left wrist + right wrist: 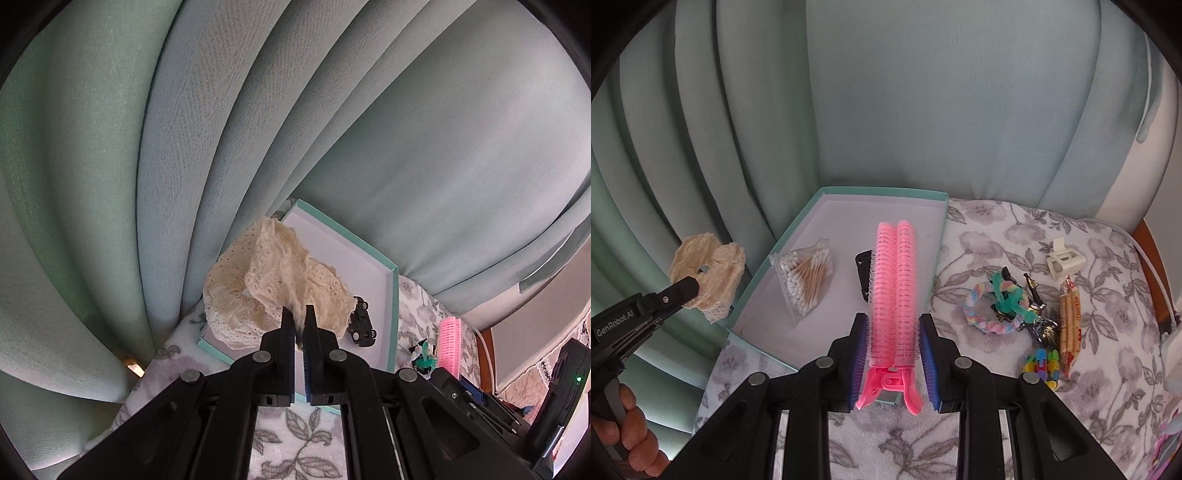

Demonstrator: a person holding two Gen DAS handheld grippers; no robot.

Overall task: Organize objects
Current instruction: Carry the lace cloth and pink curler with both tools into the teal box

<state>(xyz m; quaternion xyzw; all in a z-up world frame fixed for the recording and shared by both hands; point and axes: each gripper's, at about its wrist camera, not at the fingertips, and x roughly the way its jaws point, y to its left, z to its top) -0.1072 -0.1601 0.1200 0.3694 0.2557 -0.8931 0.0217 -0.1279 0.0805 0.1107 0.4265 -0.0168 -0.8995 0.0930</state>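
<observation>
Right gripper [893, 354], jaws narrow, clamps pink roller clip [894, 280] over teal tray [775, 254]; left gripper [299, 321], fully closed, pinches cream lace scrunchie [273, 284].

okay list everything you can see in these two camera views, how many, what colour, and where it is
lace scrunchie: one, cream, pinched in the left gripper
roller clip: one, pink, held in the right gripper above the box
box: one, teal rim, white inside, on the floral cover by the curtain
cotton swabs: one clear pack, in the box
toy car: one, black, in the box
braided hair tie: one, pastel, on the cover right of the box
claw clip: one, white, far right on the cover
curtain: pale green, behind everything
left gripper: black, shut on the scrunchie
right gripper: black, blue pads, shut on the roller clip
hand: one, on the left gripper's handle
</observation>
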